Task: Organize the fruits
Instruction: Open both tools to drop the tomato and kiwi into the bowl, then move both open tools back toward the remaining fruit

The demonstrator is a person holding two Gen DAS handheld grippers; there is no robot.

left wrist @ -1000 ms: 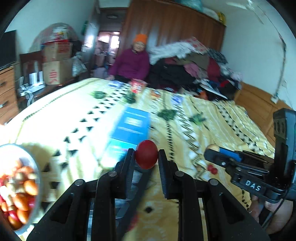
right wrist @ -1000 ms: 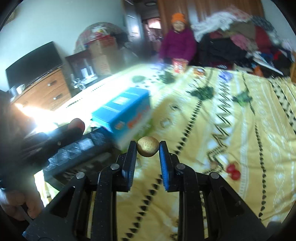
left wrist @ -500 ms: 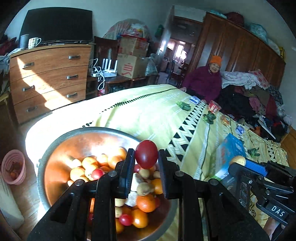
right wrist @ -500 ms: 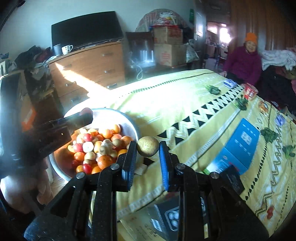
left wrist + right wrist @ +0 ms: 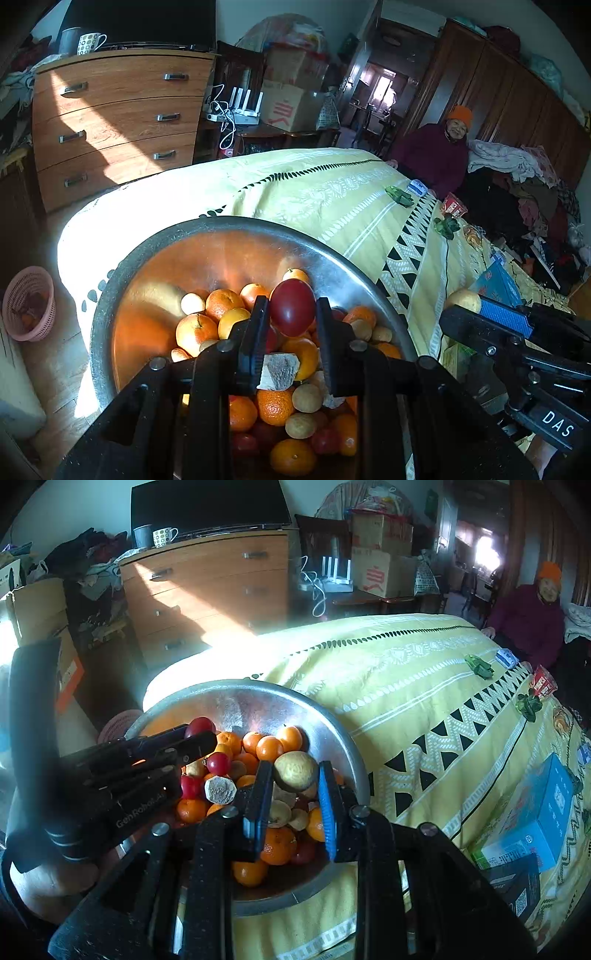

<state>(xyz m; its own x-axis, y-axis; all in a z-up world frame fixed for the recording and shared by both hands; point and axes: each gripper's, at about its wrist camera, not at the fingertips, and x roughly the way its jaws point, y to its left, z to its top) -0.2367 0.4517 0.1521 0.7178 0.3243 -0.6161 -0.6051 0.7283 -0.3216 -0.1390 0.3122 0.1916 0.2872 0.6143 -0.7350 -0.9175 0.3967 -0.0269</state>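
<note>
a: step? both loads poised over the metal bowl point(image 5: 110, 295). left gripper point(image 5: 291, 325) pinches a red fruit point(image 5: 292, 307) above the heap; right gripper point(image 5: 295, 794) pinches a yellow-brown fruit point(image 5: 295, 771) over the bowl's near side

b: next: spread each jaw pair, let them drop low, no roll-off

a: versus half a second ago: both nearer, bowl fills more of each view

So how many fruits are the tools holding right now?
2. A red fruit is clamped in the left tool, and a yellowish fruit in the right tool, both by the metal bowl. Neither is hidden.
</note>
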